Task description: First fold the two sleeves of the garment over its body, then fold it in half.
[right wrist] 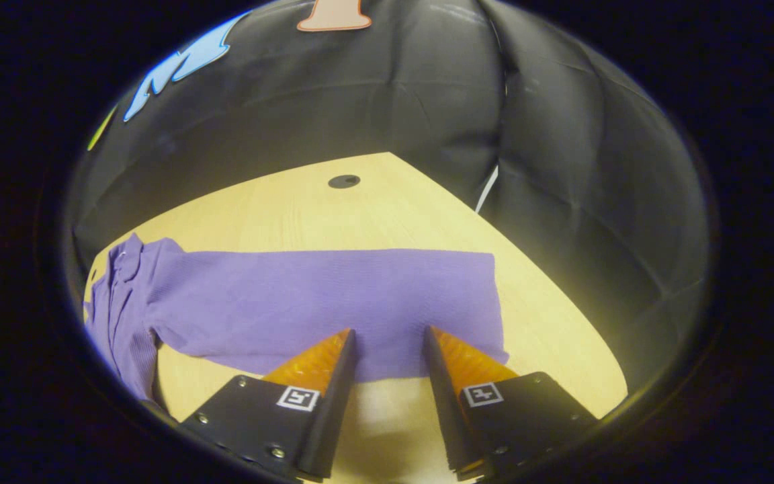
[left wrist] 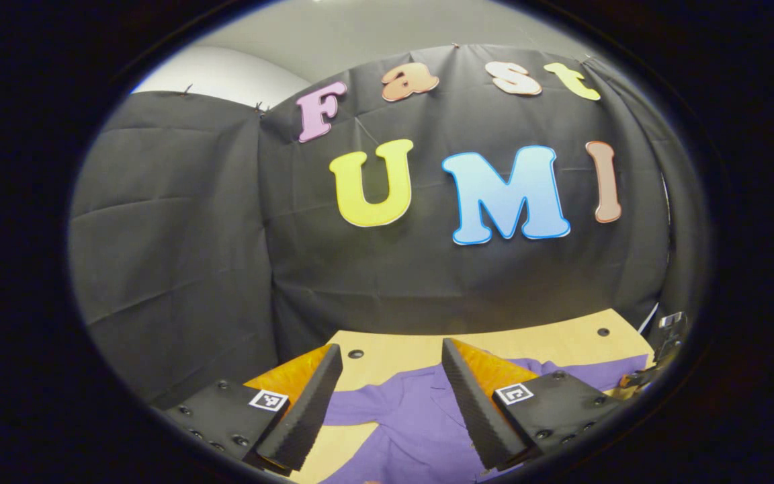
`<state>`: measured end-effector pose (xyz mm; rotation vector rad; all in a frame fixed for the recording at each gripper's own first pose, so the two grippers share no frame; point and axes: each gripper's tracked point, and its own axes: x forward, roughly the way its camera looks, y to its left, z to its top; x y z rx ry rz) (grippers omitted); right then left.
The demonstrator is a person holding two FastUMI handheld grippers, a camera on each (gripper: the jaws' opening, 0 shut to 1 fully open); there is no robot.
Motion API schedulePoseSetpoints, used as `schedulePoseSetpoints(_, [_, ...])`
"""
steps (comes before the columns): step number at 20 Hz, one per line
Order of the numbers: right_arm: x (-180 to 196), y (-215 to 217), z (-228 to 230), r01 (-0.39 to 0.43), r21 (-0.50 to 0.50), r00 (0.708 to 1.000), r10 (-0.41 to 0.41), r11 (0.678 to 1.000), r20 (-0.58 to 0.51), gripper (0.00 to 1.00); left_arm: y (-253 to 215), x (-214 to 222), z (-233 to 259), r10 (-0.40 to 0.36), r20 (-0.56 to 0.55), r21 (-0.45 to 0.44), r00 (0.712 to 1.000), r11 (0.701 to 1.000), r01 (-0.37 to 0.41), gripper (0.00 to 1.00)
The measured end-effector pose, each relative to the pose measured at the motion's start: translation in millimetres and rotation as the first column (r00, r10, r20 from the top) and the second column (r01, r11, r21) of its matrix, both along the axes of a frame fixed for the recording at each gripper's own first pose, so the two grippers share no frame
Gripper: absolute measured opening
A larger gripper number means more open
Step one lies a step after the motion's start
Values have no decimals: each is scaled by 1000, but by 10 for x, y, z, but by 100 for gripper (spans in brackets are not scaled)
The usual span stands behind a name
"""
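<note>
Left gripper view: the left tongs (left wrist: 390, 349) stand spread above the near part of the wooden counter (left wrist: 562, 339), with nothing between the two fingers (left wrist: 306, 403). Below and beyond them lies the purple garment (left wrist: 400, 420), flat on the counter, its cloth reaching toward the right edge of the view. Dark round holes (left wrist: 355, 353) mark the counter top near the black cloth wall (left wrist: 172, 255) at the back. At the far right edge a part of another device (left wrist: 666, 336) shows, too small to tell apart.

Right gripper view: the right tongs (right wrist: 387, 333) are likewise spread and empty, their tips hanging over the near edge of one long sleeve (right wrist: 333, 302) of the garment. Whether the tips touch the cloth cannot be told. The sleeve lies stretched out straight and flat across the counter (right wrist: 293, 208), its cuff end to the right; at the left it joins the body of the garment (right wrist: 118, 316), where the collar (right wrist: 128, 259) is visible. A dark round hole (right wrist: 344, 181) lies in the counter well beyond the sleeve. The sleeve is not yet folded over the body.
</note>
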<state>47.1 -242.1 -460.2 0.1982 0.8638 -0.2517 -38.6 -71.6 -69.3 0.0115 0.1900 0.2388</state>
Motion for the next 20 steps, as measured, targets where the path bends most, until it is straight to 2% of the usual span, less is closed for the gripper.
schedulePoseSetpoints(1, [35,58,17,-6,29,1000,5,1000,6,64,20,-6,6,2,0,3,1000,1000,-2,100])
schedulePoseSetpoints(3, [24,75,19,14,30,1000,-14,999,-9,34,53,-20,-11,8,0,2,1000,1000,-8,100])
schedulePoseSetpoints(5, [46,86,-41,34,46,999,-33,998,-20,34,85,-50,-30,13,-2,-2,1000,1000,-13,100])
schedulePoseSetpoints(6, [43,95,43,46,49,999,-44,998,-28,4,108,-70,-32,19,-4,-3,1000,1000,-19,100])
schedulePoseSetpoints(11, [72,82,75,69,57,996,-66,996,-55,4,182,-97,-108,22,-13,-14,1000,1000,-23,100])
schedulePoseSetpoints(14, [149,126,204,82,57,996,-80,995,-28,4,245,-82,-177,15,-22,-12,1000,1000,-15,100])
schedulePoseSetpoints(20, [368,668,643,6,87,999,-11,996,53,4,364,-47,-227,-12,-23,-22,1000,1000,11,100])
